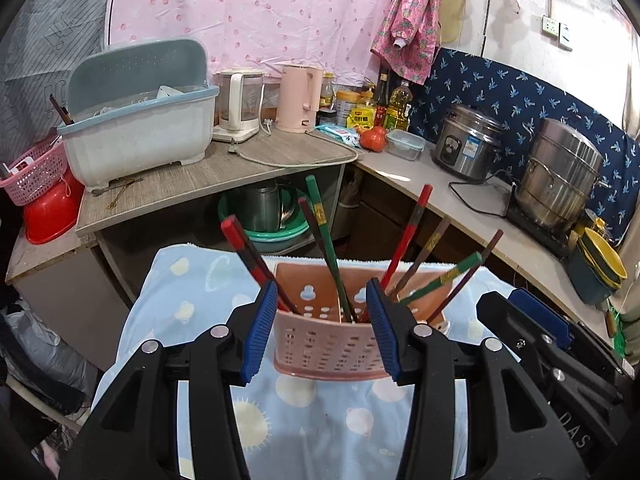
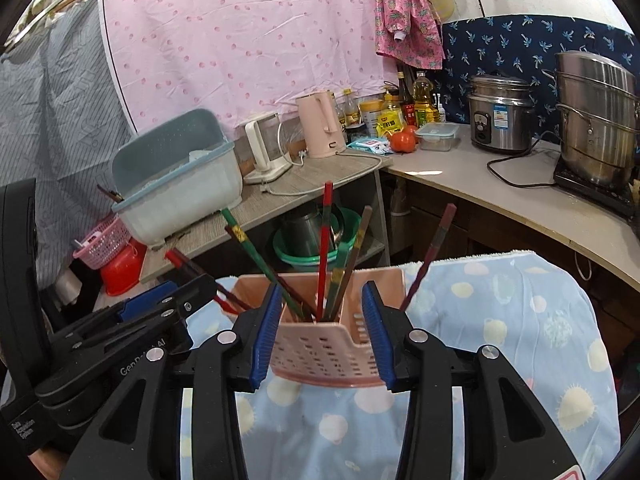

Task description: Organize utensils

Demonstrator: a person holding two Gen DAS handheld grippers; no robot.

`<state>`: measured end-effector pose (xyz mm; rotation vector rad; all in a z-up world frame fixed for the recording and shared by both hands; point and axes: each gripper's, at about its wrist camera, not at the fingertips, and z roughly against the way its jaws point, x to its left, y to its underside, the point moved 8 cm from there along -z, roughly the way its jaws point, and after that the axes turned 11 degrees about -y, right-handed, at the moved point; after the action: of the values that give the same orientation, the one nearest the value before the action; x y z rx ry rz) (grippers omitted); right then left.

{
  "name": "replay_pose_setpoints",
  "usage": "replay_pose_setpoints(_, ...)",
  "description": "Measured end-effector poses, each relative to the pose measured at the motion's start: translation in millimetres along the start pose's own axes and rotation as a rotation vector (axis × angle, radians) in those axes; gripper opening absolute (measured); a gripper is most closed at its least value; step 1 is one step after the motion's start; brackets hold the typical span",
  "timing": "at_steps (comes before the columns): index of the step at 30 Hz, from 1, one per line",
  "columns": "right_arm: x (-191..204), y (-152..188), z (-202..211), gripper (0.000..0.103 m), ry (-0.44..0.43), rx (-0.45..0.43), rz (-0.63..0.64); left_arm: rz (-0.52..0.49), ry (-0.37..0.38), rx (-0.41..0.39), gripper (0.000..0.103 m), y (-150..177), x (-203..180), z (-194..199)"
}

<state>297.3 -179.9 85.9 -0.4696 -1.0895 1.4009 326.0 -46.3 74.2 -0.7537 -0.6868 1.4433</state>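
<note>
Several chopsticks (image 1: 326,248) already stand in the pink holder (image 1: 332,344) on the blue cloth (image 1: 312,420); nothing loose lies beside it. My left gripper (image 1: 322,332) and right gripper (image 2: 324,334) gape empty before the holder.

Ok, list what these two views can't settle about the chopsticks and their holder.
- Lower ends of the red, green and brown chopsticks: hidden inside the pink perforated plastic holder, both views.
- Holder's sides: covered by the left tongs and right tongs; contact unclear.
- Gold chopstick markings: too small to read.
</note>
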Motion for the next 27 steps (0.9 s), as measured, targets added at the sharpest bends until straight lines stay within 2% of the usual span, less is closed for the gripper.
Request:
replay_pose_setpoints(6, 6.4, 18.7, 10.8, 0.052, 0.022, 0.022, 0.032, -0.019, -0.02, 0.018, 0.049, 20.7, 3.3, 8.2)
replay_pose_setpoints(14, 8.5, 50.2, 22.3, 0.053, 0.051, 0.07, 0.04, -0.054, -0.061, 0.049, 0.053, 51.5, 6.7, 17.6)
replay_pose_setpoints(20, 7.3, 69.2, 31.3, 0.059, 0.057, 0.095, 0.026, -0.069, -0.117, 0.044, 0.07, 68.3, 12.5, 26.9)
replay_pose_setpoints(27, 5.7, 86.7, 40.7, 0.066, 0.083, 0.115, 0.037, -0.102, -0.162, 0.043, 0.083, 84.3, 15.0, 34.1)
